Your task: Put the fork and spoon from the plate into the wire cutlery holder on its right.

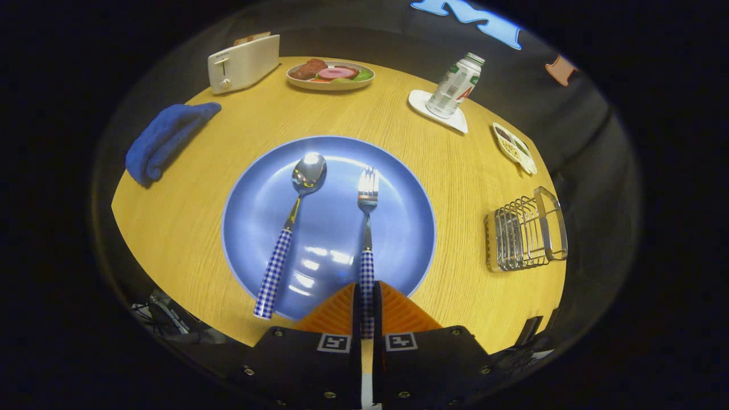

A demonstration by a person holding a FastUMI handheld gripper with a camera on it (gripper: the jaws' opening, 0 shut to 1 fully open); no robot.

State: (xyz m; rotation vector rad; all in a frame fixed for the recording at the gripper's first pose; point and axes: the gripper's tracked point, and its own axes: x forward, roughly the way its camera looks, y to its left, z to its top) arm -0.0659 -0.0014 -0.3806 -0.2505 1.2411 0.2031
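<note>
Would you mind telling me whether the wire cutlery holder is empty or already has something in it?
Empty: nothing shows through the bars of the chrome wire cutlery holder. The check-handled spoon lies on the blue plate; the tongs grip the check-handled fork.

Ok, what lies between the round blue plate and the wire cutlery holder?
Gripper view: bare wooden table between blue plate and wire holder. Gripper shut on fork.

On plate (398, 228): spoon (290, 228) left, fork (367, 228) right, handle between claw (367, 310) fingers. Right of plate: holder (524, 233). Behind plate: toaster (244, 62), bottle (454, 85). Left: towel (165, 139).
</note>
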